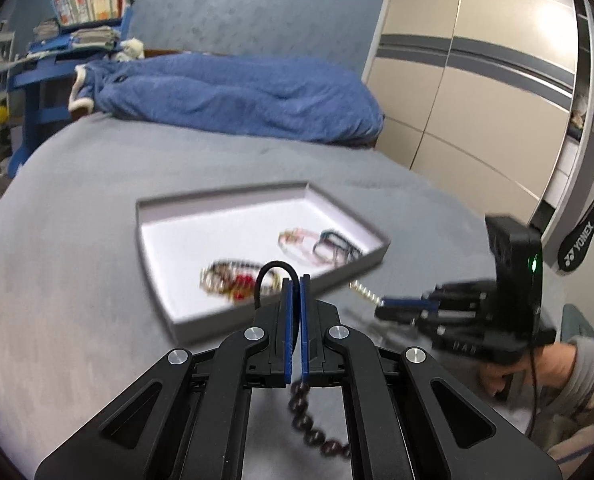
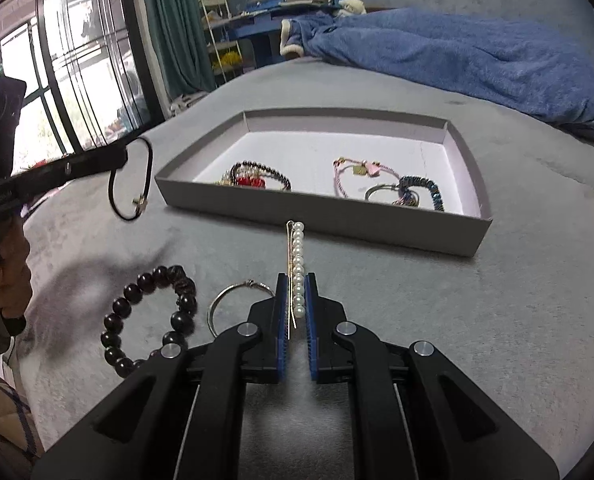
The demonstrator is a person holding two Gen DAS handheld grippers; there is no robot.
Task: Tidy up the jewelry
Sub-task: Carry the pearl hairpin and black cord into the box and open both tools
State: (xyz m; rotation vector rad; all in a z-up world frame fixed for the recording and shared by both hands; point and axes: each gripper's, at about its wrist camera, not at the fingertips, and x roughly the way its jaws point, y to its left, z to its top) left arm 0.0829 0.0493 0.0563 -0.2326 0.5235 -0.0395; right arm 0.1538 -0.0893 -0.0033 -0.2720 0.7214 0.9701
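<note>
grey tray [image 2: 377, 224] holds beaded and corded bracelets [image 2: 257, 178].

Window [image 2: 77, 80] daylight; left view motion-blurred; fisheye edges bent, dark.

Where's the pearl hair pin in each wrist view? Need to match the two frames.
Left wrist: pearl hair pin sits right of centre, blurred, sticking out of the right gripper just off the tray's near corner.
Right wrist: the pin runs up the centre between the blue pads, pointing at the tray's near wall.
Shared landmark: grey tray on the bed.
</note>
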